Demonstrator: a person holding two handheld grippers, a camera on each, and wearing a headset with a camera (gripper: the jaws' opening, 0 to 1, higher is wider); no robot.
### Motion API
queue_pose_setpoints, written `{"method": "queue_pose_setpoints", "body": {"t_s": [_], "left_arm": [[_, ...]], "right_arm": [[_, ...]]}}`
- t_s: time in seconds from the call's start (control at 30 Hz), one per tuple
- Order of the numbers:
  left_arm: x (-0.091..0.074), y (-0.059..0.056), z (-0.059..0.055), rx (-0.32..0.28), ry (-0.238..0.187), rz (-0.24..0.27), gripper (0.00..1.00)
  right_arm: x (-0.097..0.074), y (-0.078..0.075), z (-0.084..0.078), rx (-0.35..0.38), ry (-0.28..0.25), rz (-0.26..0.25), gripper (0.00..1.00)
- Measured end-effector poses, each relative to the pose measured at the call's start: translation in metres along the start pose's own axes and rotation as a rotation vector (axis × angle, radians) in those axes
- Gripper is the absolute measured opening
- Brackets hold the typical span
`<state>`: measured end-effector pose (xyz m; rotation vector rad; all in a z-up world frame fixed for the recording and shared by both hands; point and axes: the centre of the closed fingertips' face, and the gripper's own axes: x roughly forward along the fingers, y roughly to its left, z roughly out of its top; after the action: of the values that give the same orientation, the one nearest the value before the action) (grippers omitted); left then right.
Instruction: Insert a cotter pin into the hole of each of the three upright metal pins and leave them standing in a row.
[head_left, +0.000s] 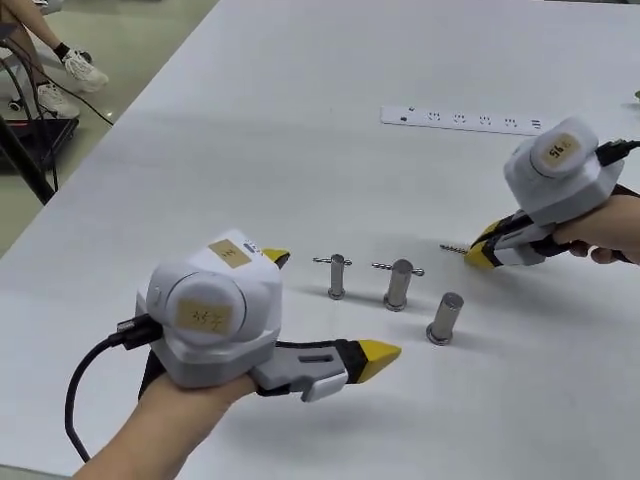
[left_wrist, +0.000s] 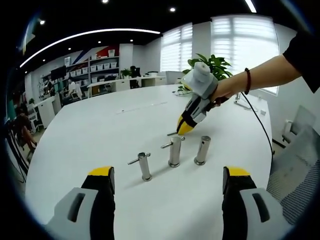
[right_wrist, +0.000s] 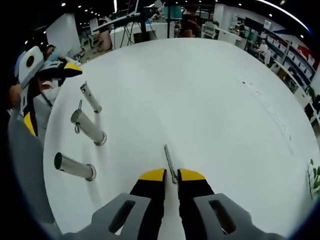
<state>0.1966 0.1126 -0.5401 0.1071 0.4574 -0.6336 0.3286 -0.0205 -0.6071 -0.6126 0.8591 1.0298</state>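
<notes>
Three short metal pins stand upright in a row on the white table. The left pin and the middle pin each carry a cotter pin through the top hole. The right pin has nothing in its hole. My right gripper is shut on a cotter pin just beyond the row, its tip pointing toward the pins; the same cotter pin sticks out past the jaws. My left gripper is open in front of the row, nothing between its jaws; the pins stand ahead of it.
A white power strip lies flat on the table at the back right. Beyond the table's left edge are a dark stand and a person's feet on the floor. A cable trails from the left gripper.
</notes>
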Motion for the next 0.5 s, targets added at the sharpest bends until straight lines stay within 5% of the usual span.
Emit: {"method": "queue_pose_setpoints", "body": {"t_s": [0.5], "left_arm": [[-0.0012, 0.0049, -0.0025, 0.0, 0.019, 0.01, 0.82]], "right_arm": [[-0.0005, 0.005, 0.0001, -0.132, 0.027, -0.017, 0.0]]}}
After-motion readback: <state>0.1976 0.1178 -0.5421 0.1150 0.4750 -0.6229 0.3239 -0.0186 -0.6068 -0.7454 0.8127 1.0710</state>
